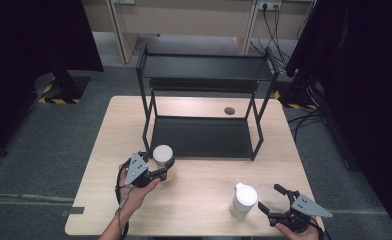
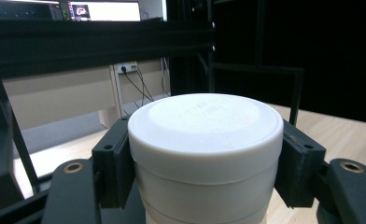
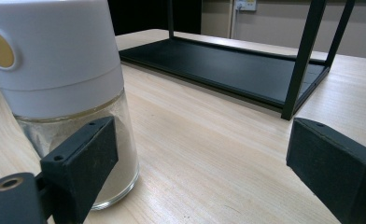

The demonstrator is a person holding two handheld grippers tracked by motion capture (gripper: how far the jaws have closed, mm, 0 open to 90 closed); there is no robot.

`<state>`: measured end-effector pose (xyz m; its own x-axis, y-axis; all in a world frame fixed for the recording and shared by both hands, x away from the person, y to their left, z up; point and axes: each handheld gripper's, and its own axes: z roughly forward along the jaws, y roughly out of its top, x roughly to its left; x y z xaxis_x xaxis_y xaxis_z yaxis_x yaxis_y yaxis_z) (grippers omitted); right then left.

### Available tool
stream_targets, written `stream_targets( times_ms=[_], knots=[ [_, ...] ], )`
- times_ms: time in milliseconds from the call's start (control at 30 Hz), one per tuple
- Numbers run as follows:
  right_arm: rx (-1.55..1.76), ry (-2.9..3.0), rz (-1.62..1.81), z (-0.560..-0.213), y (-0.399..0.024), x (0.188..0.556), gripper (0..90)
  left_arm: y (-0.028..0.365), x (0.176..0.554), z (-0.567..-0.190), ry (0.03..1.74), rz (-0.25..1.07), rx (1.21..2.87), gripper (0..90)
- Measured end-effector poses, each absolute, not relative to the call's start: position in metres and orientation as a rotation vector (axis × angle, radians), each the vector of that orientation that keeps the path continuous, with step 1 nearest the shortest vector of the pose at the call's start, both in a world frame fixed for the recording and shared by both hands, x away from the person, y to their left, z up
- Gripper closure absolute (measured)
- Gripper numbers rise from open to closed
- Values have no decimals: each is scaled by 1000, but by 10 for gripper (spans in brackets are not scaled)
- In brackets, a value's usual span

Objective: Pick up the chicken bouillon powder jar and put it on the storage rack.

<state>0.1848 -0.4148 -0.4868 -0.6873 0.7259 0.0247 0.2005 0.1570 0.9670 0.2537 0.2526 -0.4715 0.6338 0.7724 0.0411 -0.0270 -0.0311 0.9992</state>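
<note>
A black two-tier metal rack (image 1: pixel 204 107) stands at the far middle of the wooden table (image 1: pixel 194 210). Grey floor (image 1: pixel 49 145) surrounds the table; cables (image 1: pixel 276 35) hang from a wall socket beyond.

Even overhead light brightens the wooden table (image 1: pixel 199 200); the frame's upper corners fall black. The close white lid (image 2: pixel 204 126) looks soft, slightly overexposed.

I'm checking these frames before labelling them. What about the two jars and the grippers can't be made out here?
- White-lidded jar: in the left gripper view its base is cut off by the bottom edge and its sides are covered by the left gripper, which is shut on it.
- Glass shaker: in the right gripper view its top is cut off by the upper edge.
- Right gripper, open: whether it touches the shaker can't be told; too small in the high view.
</note>
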Motion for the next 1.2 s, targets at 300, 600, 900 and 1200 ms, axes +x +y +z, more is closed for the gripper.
stream_targets(
  times_ms=[300, 600, 900, 1200],
  knots=[
    [882, 1988, 1555, -487, -415, 185, 92, 252, 252, -450, 658, 763, 1451, 332],
    [885, 1985, 1558, -487, -415, 185, 92, 252, 253, -431, 654, 794, 1422, 332],
    [890, 1983, 1558, -487, -415, 185, 93, 251, 254, -412, 649, 819, 1399, 333],
    [893, 1981, 1562, -488, -416, 185, 93, 250, 257, -397, 647, 828, 1388, 333]
  ],
)
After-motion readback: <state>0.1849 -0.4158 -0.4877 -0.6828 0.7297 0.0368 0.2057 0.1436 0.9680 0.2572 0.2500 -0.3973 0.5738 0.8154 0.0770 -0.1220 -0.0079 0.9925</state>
